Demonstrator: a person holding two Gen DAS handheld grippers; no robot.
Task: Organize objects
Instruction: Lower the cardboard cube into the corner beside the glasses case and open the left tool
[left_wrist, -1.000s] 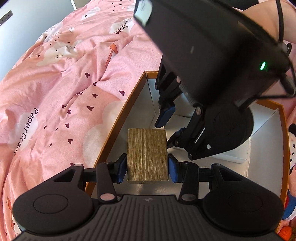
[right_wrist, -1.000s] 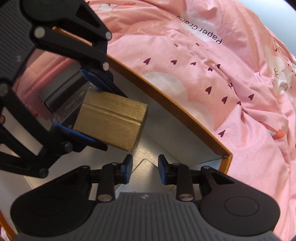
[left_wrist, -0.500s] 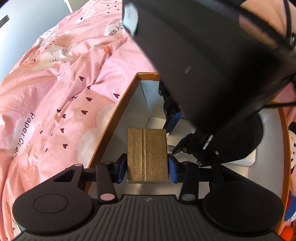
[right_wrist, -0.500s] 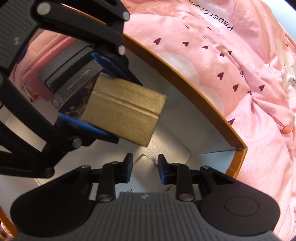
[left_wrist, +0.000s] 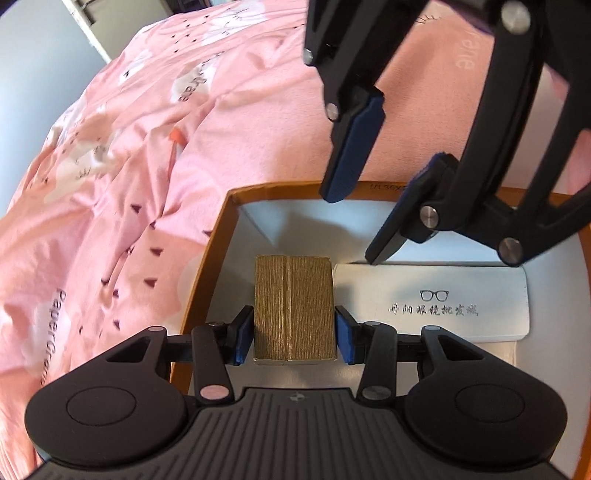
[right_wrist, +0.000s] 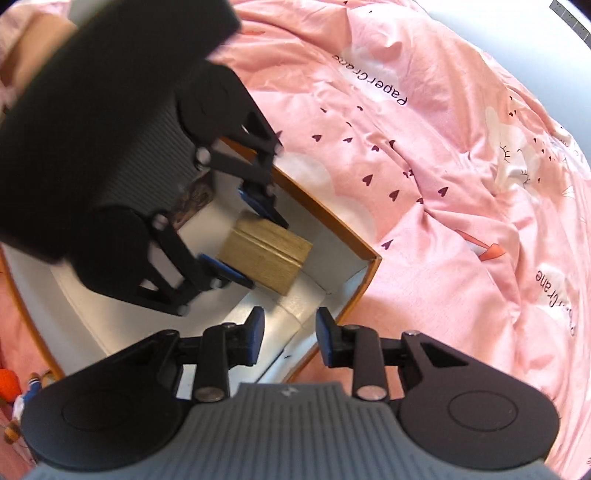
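White case (left_wrist: 432, 301) with glasses logo, Chinese characters

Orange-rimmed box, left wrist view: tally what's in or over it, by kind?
Gold box: 1, clamped in the left gripper
White glasses case: 1, on the tray floor
Grippers: 2, right gripper open, empty
Total: 4

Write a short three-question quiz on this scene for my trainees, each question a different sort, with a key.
1. True or false: the left hand-held gripper is shut on the gold box.
2. What is the gold box held over?
A. the orange-edged box
B. the pink bedspread
C. a shelf
3. Fill in: the right hand-held gripper is ____.

Key: 1 true; 2 A; 3 open, holding nothing.
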